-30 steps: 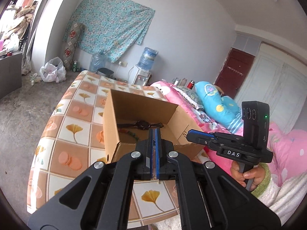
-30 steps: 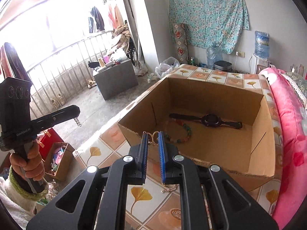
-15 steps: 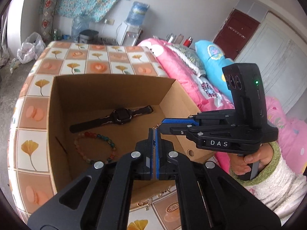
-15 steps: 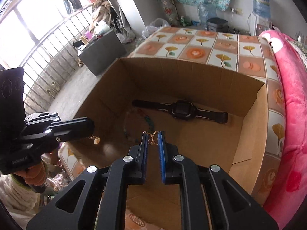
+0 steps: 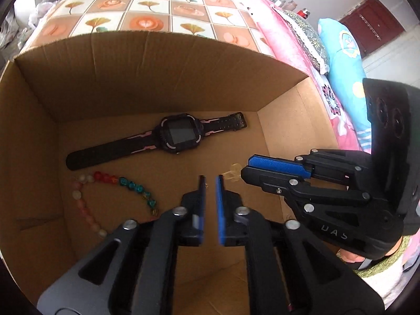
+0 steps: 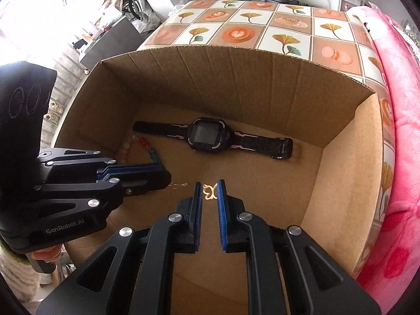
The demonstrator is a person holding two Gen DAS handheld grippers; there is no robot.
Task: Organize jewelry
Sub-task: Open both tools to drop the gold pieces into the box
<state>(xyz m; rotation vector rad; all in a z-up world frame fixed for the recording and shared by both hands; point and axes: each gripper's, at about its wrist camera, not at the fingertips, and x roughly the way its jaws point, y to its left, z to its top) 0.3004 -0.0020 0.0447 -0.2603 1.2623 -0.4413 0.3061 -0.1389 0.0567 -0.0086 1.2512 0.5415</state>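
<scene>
A gold butterfly-shaped pendant point(image 6: 210, 191) on a fine chain point(image 6: 178, 185) hangs just above the floor of an open cardboard box point(image 6: 262, 84), near the box's middle. The right claw point(image 6: 209, 187) is clamped on the pendant, which is pinched between its blue pads with only a narrow gap. The chain runs sideways from the pendant to the tip of the left claw point(image 5: 209, 182). In the left wrist view the left claw's jaws stand slightly apart and are opening; a tiny glint of chain shows at the inner face of one pad, and whether the pads press on it cannot be told. In that view the pendant appears only as a pale blur at the right claw's tip.

Inside the box, against its far wall, lies a black watch point(image 5: 181, 132) with pink-trimmed strap, laid flat and face up. Toward the box's left wall, nearer than the watch and apart from it, lies a beaded bracelet point(image 5: 123, 181) of pink, red and teal beads, partly hidden behind the left claw in the right wrist view.

The box stands on a worktop point(image 6: 236, 31) covered with a cloth of ginkgo-leaf and coffee-cup squares. Beyond the box's right wall lies pink bedding point(image 6: 401, 131). A hand with a fuzzy sleeve cuff grips each claw's handle.
</scene>
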